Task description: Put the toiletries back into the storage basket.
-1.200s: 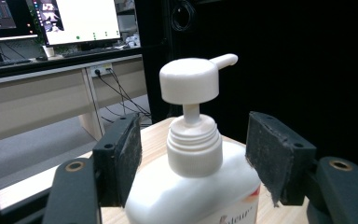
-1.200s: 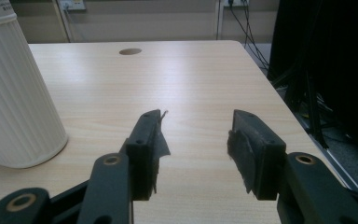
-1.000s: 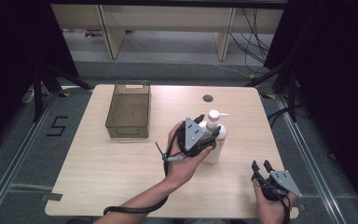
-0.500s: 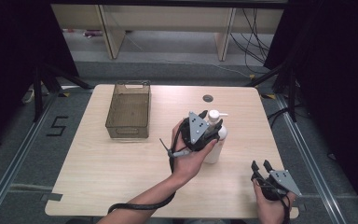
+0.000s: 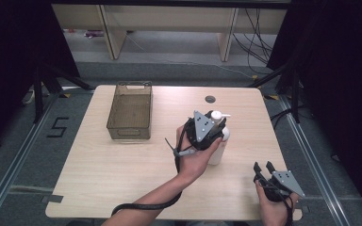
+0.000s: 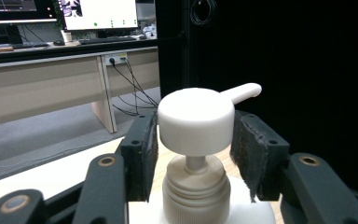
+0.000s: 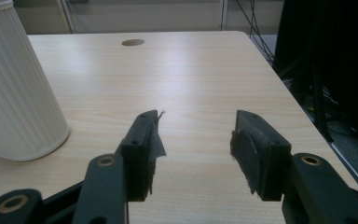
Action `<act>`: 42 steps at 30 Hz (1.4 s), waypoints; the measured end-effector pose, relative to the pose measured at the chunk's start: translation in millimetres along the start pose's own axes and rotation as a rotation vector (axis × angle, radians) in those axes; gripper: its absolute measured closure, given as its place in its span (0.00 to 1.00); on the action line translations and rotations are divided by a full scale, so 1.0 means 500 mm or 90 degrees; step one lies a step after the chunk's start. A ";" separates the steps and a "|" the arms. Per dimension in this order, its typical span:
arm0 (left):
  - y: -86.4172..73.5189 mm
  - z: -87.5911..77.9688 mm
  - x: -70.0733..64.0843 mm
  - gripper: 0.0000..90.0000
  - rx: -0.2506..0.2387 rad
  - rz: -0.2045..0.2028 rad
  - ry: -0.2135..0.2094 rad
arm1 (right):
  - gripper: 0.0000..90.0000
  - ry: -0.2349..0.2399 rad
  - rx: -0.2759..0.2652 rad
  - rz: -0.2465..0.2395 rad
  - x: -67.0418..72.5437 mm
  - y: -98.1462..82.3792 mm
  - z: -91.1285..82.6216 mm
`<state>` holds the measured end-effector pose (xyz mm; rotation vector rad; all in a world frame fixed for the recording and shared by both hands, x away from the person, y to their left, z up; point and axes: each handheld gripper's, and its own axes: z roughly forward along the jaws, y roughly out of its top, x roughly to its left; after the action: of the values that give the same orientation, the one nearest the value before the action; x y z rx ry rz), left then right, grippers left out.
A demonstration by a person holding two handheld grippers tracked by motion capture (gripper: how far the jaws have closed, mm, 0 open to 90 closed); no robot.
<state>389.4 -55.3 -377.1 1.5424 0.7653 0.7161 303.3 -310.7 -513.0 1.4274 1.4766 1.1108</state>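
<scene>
You work in a lab-style recording bay: black curtains [image 5: 339, 70] flank the wooden counter [image 5: 122, 179], floor rails [image 5: 14, 165] and tape marks surround it, and office desks [image 6: 42, 84] with monitors [image 6: 98, 13] stand beyond.

Even overhead light on desk [image 5: 122, 179]; soft, faint shadows. Surround dark, black curtains swallow detail. Mild sheen on wood in right gripper view. Left gripper view: pump head [image 6: 196, 122] sharp, background monitors slightly soft, right half black. Slight edge distortion, perhaps.
</scene>
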 end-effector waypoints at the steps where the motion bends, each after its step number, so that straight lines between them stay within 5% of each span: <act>1: 0.000 0.001 0.001 0.59 -0.003 -0.002 0.001 | 0.57 -0.001 0.008 0.023 0.005 0.000 -0.002; 2: 0.001 0.002 0.002 0.60 -0.002 0.000 0.003 | 0.57 -0.001 0.000 -0.002 0.000 0.000 0.000; 26: 0.016 -0.027 0.029 0.66 -0.013 -0.002 -0.004 | 0.56 0.009 0.007 0.012 0.003 0.000 0.001; 42: 0.051 -0.108 0.102 0.66 -0.052 0.003 0.025 | 0.56 0.005 0.019 0.015 0.000 0.001 -0.003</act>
<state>377.9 15.5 -345.4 1.4613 0.7530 0.7742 302.2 -310.8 -511.9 1.4654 1.4908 1.1147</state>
